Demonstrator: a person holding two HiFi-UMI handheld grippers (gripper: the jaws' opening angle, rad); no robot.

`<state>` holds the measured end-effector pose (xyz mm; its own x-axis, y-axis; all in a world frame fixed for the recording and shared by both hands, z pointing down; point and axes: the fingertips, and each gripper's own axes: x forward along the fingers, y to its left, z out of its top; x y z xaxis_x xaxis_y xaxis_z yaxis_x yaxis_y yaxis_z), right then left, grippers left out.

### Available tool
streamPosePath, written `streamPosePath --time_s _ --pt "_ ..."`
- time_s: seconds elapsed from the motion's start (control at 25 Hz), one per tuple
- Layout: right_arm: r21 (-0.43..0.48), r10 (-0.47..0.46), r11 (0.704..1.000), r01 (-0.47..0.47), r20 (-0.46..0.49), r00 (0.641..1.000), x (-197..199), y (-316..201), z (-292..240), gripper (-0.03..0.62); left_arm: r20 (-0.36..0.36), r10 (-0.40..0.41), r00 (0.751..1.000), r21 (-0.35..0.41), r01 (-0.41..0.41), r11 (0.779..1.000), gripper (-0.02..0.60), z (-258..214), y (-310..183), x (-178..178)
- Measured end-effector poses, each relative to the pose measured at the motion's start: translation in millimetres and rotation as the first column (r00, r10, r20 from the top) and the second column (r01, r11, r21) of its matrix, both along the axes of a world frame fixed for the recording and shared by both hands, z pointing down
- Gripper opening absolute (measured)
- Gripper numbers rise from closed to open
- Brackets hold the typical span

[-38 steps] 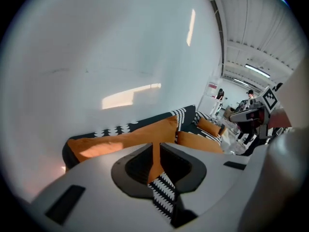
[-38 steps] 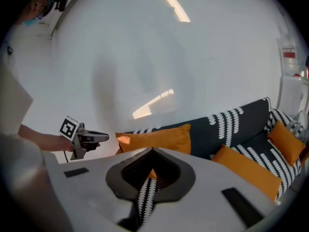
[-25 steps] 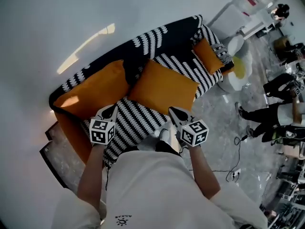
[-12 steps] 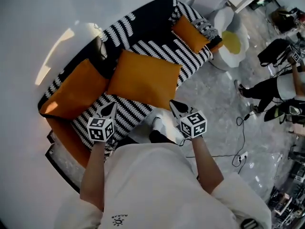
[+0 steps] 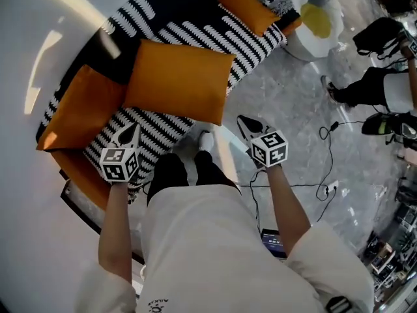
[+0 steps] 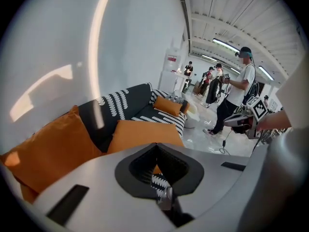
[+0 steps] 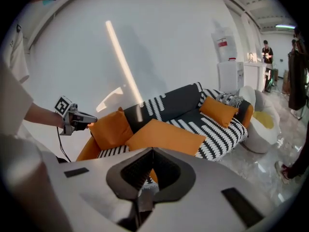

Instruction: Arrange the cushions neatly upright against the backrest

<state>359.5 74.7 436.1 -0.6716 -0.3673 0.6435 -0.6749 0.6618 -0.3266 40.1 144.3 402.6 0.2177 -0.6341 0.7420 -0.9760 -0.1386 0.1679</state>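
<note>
Left gripper (image 5: 129, 134) and right gripper (image 5: 247, 126) are hovering shut, carrying nothing. Middle cushion (image 5: 179, 80) is lying flat on sofa (image 5: 257, 38) seat. Judging best: opening both, pinching its 2 near corners, tipping it upright against backrest (image 5: 182, 5).

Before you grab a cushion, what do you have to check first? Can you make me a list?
1. Left gripper free: ok, shut with nothing in it; it must open before grabbing.
2. Right gripper free: ok, shut and empty too.
3. Middle cushion upright: not ok, it lies flat on the seat.
4. Left cushion upright: ok, it leans up in the sofa corner.
5. Far cushion upright: cannot tell from here.
6. Nothing to trip on: not ok, a cable lies on the floor on the right gripper's side.
</note>
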Motion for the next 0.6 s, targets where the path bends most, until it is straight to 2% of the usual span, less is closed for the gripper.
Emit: streamPosePath --time_s 0.2,0.4,0.6 --pt "-0.065 -0.059 0.996 0.054 -0.081 0.995 8.8 -2.1 47.8 0.023 -0.015 -0.031 0.999 -0.033 0.031 0.999 0.018 42.5 -11.2 -12.7" --pt "-0.135 -0.122 0.986 0.103 -0.142 0.982 5.1 4.7 88.4 0.023 -0.012 -0.020 1.000 -0.060 0.019 0.998 0.018 95.0 -21.5 -26.0" --pt "-0.206 -0.107 0.976 0.074 -0.151 0.983 4.0 31.0 111.7 0.023 0.003 0.029 1.000 -0.100 -0.029 0.995 0.018 135.3 -8.8 -42.6"
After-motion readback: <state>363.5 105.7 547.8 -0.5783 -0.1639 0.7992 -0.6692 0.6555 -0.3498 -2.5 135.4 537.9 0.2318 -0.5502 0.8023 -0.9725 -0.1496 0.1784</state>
